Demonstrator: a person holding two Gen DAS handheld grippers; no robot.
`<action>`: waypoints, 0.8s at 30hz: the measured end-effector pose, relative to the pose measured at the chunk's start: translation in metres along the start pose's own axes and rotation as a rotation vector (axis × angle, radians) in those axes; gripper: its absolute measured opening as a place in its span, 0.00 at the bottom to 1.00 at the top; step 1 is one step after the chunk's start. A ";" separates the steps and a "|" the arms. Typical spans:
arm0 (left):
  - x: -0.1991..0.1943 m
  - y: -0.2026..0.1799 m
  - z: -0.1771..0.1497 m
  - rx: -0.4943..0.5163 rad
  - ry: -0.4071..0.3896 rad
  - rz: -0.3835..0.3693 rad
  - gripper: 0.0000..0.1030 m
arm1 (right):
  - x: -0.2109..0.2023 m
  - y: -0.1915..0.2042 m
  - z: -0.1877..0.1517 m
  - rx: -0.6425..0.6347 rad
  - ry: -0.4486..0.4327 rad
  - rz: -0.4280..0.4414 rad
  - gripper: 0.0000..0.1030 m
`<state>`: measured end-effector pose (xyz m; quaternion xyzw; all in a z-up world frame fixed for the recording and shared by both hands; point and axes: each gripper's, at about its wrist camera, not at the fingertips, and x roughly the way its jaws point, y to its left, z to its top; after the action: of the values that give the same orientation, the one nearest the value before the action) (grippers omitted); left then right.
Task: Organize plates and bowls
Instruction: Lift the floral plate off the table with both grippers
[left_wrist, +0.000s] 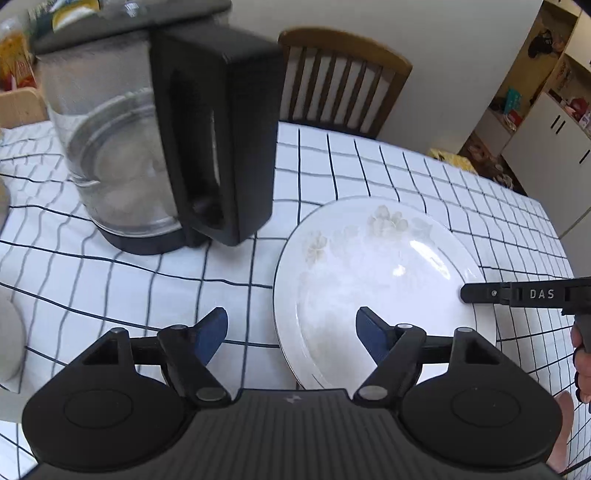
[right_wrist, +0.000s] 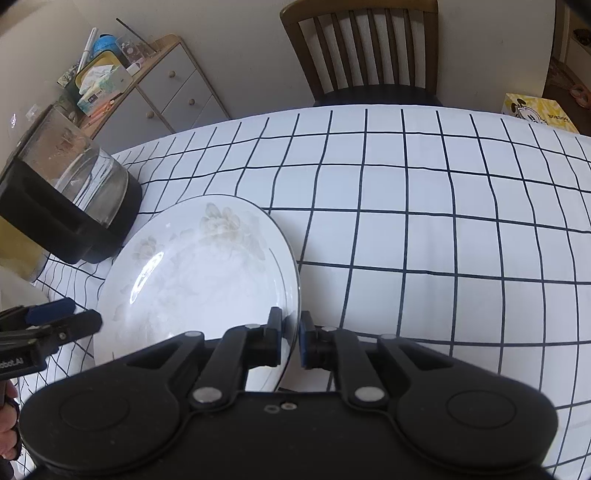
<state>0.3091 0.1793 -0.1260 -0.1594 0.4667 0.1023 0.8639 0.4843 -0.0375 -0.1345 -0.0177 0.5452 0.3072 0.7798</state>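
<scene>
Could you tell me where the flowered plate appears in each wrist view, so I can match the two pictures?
Left wrist view: the plate lies lower centre-right, just right of the kettle.
Right wrist view: the plate lies lower left, its right rim between the right gripper pads.
Shared landmark: the wooden chair behind the checked tablecloth.

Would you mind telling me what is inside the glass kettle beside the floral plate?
Through the glass kettle only its metal base plate shows; the images don't settle whether it holds water. Its black handle covers the near side, hiding part of the interior.
</scene>
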 end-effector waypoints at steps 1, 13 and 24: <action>0.003 -0.001 0.001 0.003 0.004 0.000 0.66 | 0.001 -0.001 0.001 0.000 0.003 -0.001 0.10; 0.023 0.005 0.005 -0.071 0.066 -0.033 0.25 | 0.003 -0.006 0.003 -0.021 0.007 0.008 0.11; 0.027 0.009 0.007 -0.095 0.091 -0.016 0.18 | 0.003 -0.006 0.003 -0.017 0.005 0.009 0.11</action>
<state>0.3262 0.1906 -0.1462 -0.2083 0.4986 0.1101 0.8342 0.4910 -0.0397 -0.1378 -0.0228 0.5446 0.3153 0.7769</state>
